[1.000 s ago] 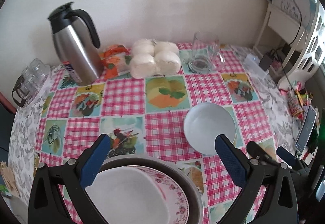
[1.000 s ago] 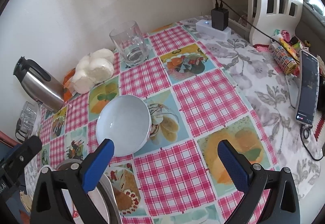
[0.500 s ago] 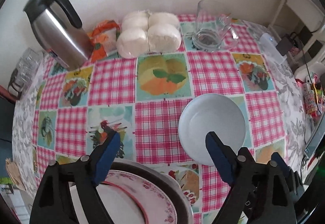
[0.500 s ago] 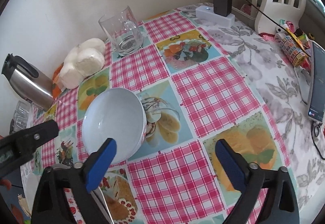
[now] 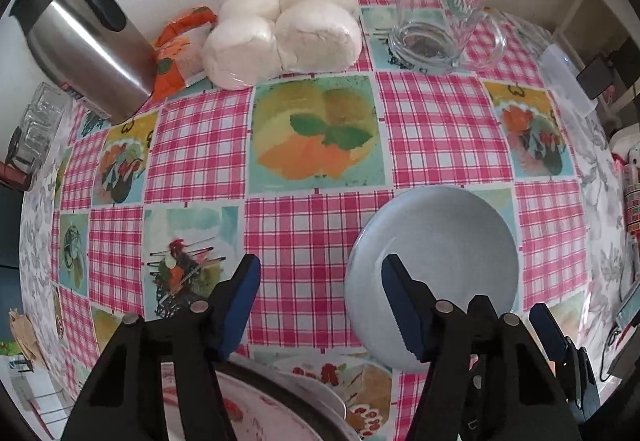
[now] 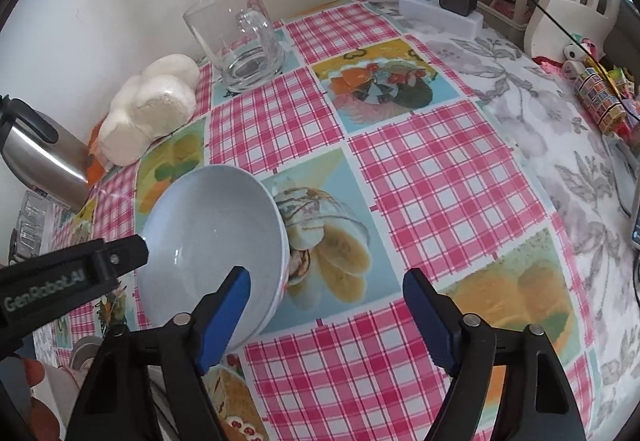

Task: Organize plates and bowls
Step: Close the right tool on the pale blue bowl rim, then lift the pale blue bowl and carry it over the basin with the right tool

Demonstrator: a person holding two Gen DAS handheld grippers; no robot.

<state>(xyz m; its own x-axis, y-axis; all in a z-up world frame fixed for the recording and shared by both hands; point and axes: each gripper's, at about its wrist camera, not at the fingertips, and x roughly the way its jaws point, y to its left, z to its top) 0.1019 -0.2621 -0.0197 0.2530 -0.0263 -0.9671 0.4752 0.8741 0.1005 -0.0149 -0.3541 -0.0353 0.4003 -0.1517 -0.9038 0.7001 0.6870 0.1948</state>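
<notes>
A pale blue bowl (image 5: 440,257) stands on the checked tablecloth (image 5: 440,129). My left gripper (image 5: 322,301) hangs over the bowl's left rim, right pad inside the bowl and left pad outside. Its jaws are closing and neither pad presses on the rim. My right gripper (image 6: 326,317) straddles the opposite rim of the bowl (image 6: 212,233), with its left pad inside. Its jaws are closing too, without contact. A floral plate (image 5: 256,413) lies in a grey-rimmed dish at the bottom edge of the left wrist view.
Along the back wall stand a steel thermos jug (image 5: 84,37), an orange packet (image 5: 176,49), wrapped white buns (image 5: 284,33) and a glass mug (image 5: 436,25). A power strip with a charger (image 6: 440,13) lies back right. Small glasses (image 5: 36,125) sit at the left edge.
Both grippers have sunk toward the bowl and their jaws have narrowed. The left one moved forward off the plate stack to the bowl's left rim. The right one's left pad now hangs inside the bowl.
</notes>
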